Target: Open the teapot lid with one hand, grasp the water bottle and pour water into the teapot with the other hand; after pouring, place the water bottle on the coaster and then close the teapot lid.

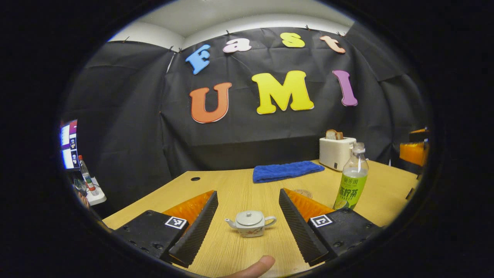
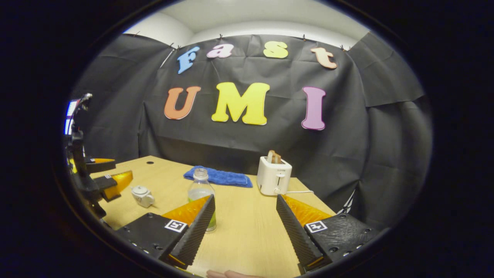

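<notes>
In the left gripper view the left tool [image 1: 247,220] stood wide, holding nothing, with the teapot [image 1: 251,223] on the surface [image 1: 231,185] between its fingers, touching neither, lid on. A fingertip [image 1: 256,266] showed at 6 o'clock below the teapot. The water bottle [image 1: 352,177] stood upright at about 2 o'clock from the teapot, just beyond the right-hand finger, and a round coaster [image 1: 303,192] lay partly hidden behind that finger. Farther back lay a blue cloth [image 1: 287,171] at 12 o'clock and a toaster [image 1: 335,152] with bread at 1 o'clock.

In the right gripper view the right tool [image 2: 245,222] was also wide and empty; the bottle [image 2: 200,189] stood just behind its left-hand finger at 11 o'clock, the teapot [image 2: 142,195] at 10 o'clock near the left tool [image 2: 112,175].
</notes>
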